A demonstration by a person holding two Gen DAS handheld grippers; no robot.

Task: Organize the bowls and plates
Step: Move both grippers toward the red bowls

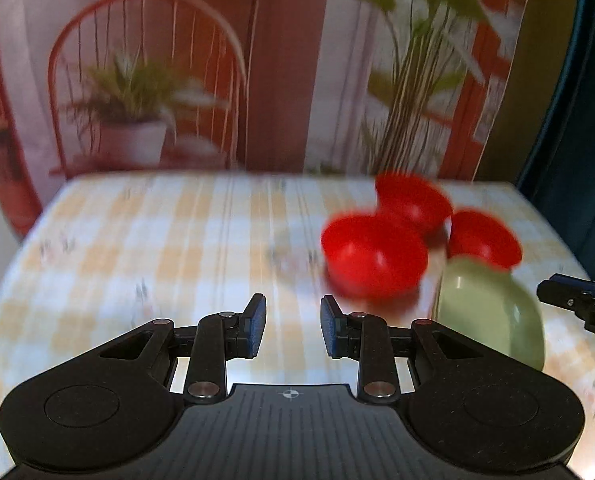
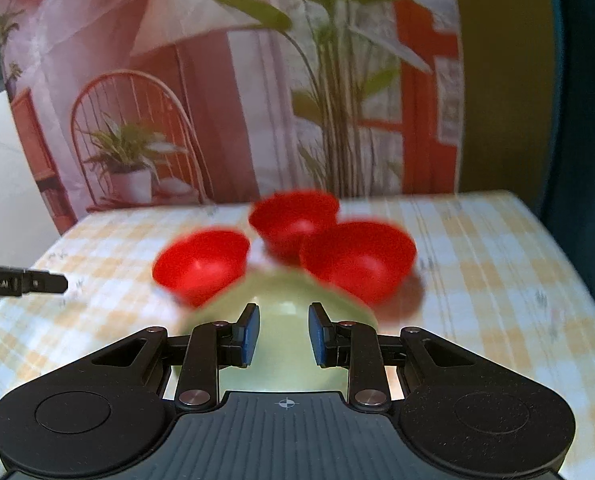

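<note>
Three red bowls (image 2: 289, 248) clustered beyond the green plate (image 2: 281, 344), which lay directly under my right claw (image 2: 283, 334), nearer than my left claw (image 1: 293, 330); both gaped, empty.

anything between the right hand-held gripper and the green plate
Nothing visible does. The right hand-held gripper hangs open directly over the green plate, with only air between its fingers. The three red bowls sit beyond the plate, not in the way.

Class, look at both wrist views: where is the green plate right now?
The green plate lies on the checked tablecloth, just ahead of the open right gripper and nearer than the three red bowls; the left view shows it at right.
</note>
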